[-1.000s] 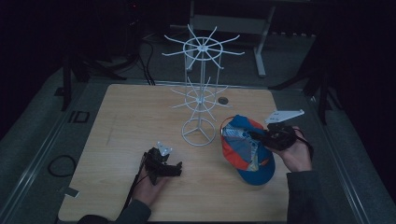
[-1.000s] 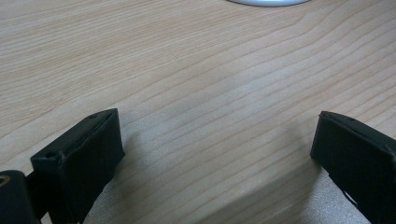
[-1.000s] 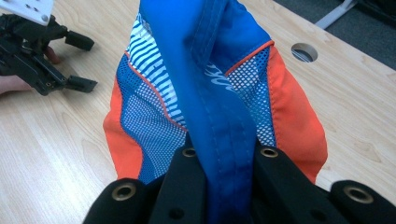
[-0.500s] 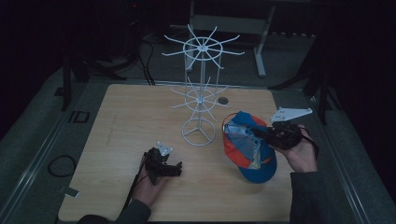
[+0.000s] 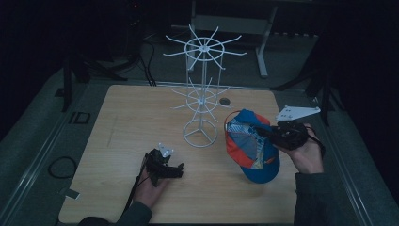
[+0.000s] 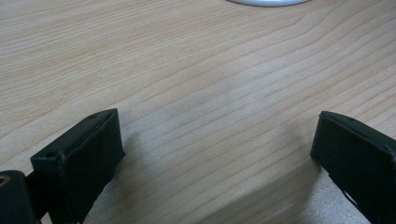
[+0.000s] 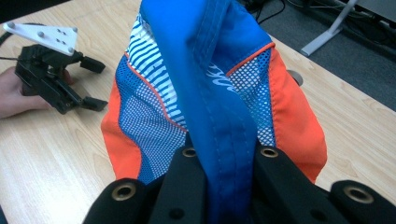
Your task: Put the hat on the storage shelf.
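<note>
Since a second earlier the cap [image 5: 251,146] was lifted slightly, clamped in the right gripper [image 5: 270,135], probably toward the rack [image 5: 202,89], while the left gripper [image 5: 175,170] was rested wide open.

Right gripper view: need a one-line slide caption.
Right gripper clamps a fold of the blue-and-orange cap above the wooden table; the open left gripper rests beyond.

The white stand's ring base [image 6: 268,2] is cut off by the left gripper view's top edge. The cap's [image 7: 219,93] pinched band is hidden between the right claw's [image 7: 223,163] jaws.
</note>
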The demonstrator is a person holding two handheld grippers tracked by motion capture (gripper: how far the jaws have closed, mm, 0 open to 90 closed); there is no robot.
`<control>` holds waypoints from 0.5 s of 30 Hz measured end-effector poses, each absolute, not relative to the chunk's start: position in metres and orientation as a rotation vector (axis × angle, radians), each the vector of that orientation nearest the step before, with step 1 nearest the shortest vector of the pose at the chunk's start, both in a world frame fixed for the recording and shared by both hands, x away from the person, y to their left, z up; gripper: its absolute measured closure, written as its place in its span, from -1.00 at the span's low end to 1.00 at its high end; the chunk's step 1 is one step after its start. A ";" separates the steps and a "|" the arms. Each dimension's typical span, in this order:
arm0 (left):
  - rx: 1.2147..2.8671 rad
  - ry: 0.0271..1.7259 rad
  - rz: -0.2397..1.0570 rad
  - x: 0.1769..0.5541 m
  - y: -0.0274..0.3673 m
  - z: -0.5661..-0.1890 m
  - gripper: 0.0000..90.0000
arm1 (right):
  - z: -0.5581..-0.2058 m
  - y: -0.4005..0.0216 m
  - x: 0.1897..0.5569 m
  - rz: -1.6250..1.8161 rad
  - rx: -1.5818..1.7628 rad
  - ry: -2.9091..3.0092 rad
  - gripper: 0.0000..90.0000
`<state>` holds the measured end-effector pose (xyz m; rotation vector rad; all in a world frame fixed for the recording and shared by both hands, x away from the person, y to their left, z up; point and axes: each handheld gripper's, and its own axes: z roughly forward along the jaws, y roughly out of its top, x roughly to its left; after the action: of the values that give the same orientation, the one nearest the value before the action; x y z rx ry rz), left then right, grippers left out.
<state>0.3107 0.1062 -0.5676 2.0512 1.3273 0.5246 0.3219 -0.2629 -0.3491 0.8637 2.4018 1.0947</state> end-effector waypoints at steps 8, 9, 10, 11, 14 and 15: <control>2.050 1.328 0.525 0.311 0.106 -0.568 -0.94 | -0.341 -0.264 0.320 1.110 0.854 2.386 0.95; 2.051 1.327 0.525 0.311 0.106 -0.568 -0.94 | -0.340 -0.265 0.320 1.114 0.852 2.387 0.95; 2.052 1.327 0.524 0.311 0.106 -0.568 -0.94 | -0.339 -0.264 0.319 1.119 0.854 2.387 0.95; 2.051 1.328 0.525 0.311 0.106 -0.568 -0.94 | -0.337 -0.264 0.319 1.121 0.851 2.387 0.95; 2.050 1.328 0.525 0.311 0.106 -0.568 -0.94 | -0.335 -0.264 0.318 1.126 0.843 2.389 0.94; 2.051 1.328 0.525 0.311 0.106 -0.568 -0.94 | -0.334 -0.264 0.318 1.127 0.843 2.388 0.94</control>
<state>0.3107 0.1062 -0.5675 2.0511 1.3278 0.5250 0.3180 -0.2636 -0.3342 0.8433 2.3879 1.1273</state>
